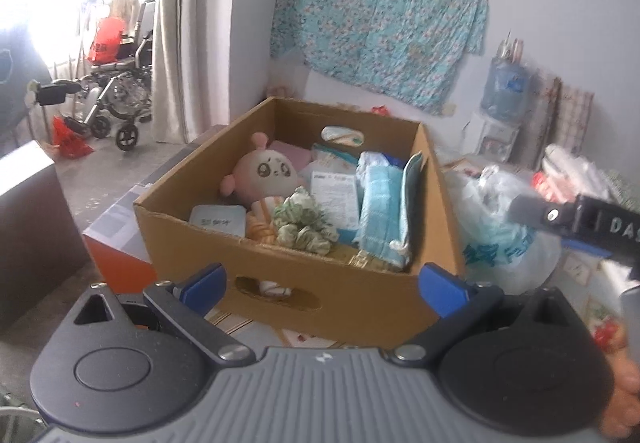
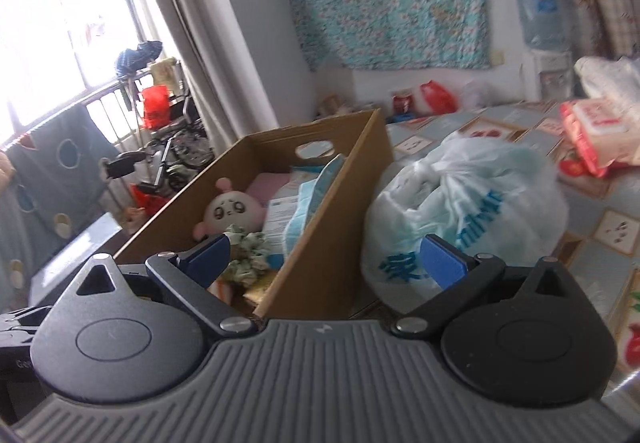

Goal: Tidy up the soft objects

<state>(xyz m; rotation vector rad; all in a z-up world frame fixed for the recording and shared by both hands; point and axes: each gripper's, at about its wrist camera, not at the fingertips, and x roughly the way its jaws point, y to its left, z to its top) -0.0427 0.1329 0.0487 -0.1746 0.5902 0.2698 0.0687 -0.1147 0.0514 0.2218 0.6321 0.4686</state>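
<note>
An open cardboard box (image 1: 304, 283) (image 2: 332, 255) holds a pink plush toy (image 1: 266, 173) (image 2: 230, 213), a green-and-white crumpled cloth (image 1: 306, 221) (image 2: 248, 253), a folded light-blue towel (image 1: 382, 203) (image 2: 306, 211) and several packets. My left gripper (image 1: 324, 283) stands open in front of the box's near wall, with nothing between its blue fingers. My right gripper (image 2: 326, 259) is open wide, straddling the box's right wall, and holds nothing. A white plastic bag with blue print (image 2: 464, 211) (image 1: 496, 227) lies just right of the box. One right gripper finger (image 1: 532, 209) shows above the bag in the left wrist view.
The box sits on a patterned tabletop (image 2: 600, 275), beside an orange-and-white carton (image 1: 116, 243). Red-and-white packs (image 2: 596, 131) and a water jug (image 2: 540, 15) stand at the back right. A wheelchair (image 1: 116, 99) and a curtain (image 1: 192, 27) are at the left. A floral cloth (image 1: 380, 11) hangs on the wall.
</note>
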